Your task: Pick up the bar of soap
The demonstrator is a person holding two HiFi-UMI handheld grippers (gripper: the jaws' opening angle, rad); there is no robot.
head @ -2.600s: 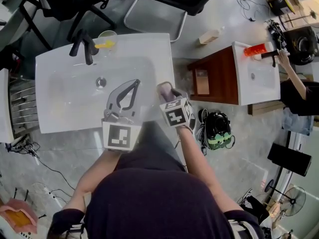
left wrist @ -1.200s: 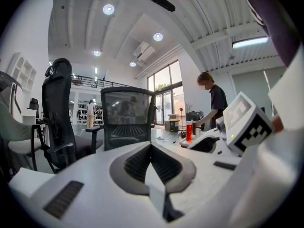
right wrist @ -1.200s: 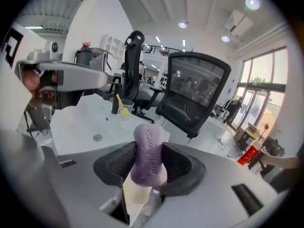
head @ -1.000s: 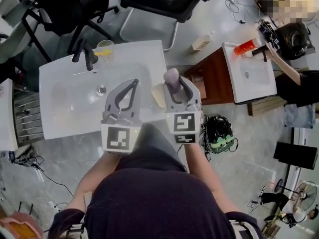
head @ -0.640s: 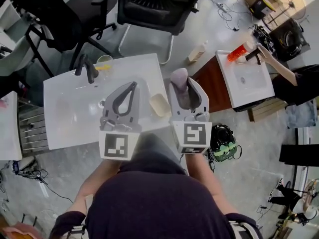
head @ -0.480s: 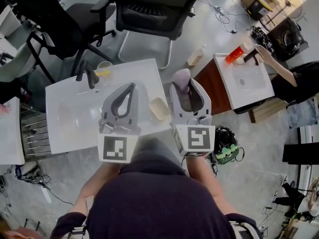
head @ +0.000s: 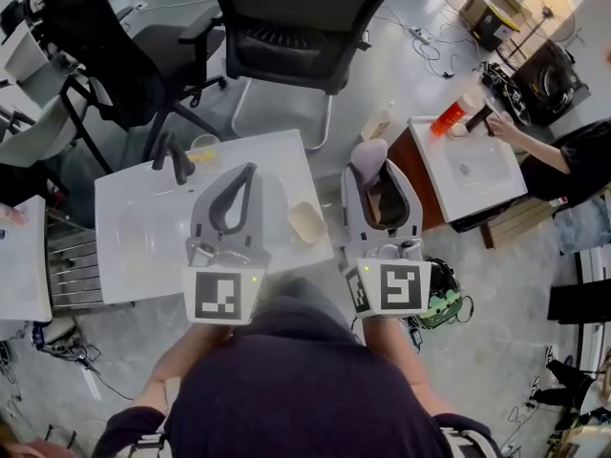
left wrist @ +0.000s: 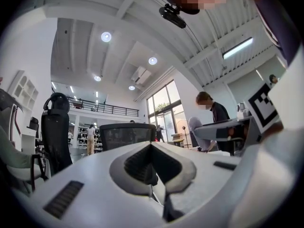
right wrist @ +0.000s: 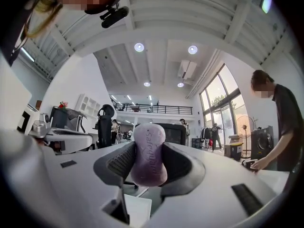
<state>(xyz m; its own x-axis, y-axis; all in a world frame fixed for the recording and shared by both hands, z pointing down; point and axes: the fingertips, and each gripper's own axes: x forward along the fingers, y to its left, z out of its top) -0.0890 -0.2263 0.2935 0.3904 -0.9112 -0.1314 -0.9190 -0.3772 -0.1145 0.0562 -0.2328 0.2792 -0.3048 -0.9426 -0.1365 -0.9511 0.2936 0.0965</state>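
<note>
The bar of soap [head: 368,154] is pale purple and stands on end between the jaws of my right gripper [head: 372,163], which is shut on it. In the right gripper view the soap [right wrist: 148,155] fills the gap between the ribbed pads, and my right gripper [right wrist: 149,148] points level into the room. My left gripper [head: 247,171] hovers over the white sink [head: 134,256], its tips together and holding nothing. In the left gripper view my left gripper [left wrist: 152,147] also faces the room. A cream soap dish [head: 305,221] lies bare on the sink's right rim.
A black faucet [head: 172,156] and a cup [head: 202,148] stand at the sink's far edge. A black office chair [head: 296,17] is beyond it. To the right a person [head: 563,151] works at a second sink [head: 470,165] on a brown cabinet. A bottle [head: 379,122] stands on the floor.
My right gripper has risen from the soap dish at the sink's right rim with the soap in it. Both grippers now sit higher and point level. The dish is bare.
</note>
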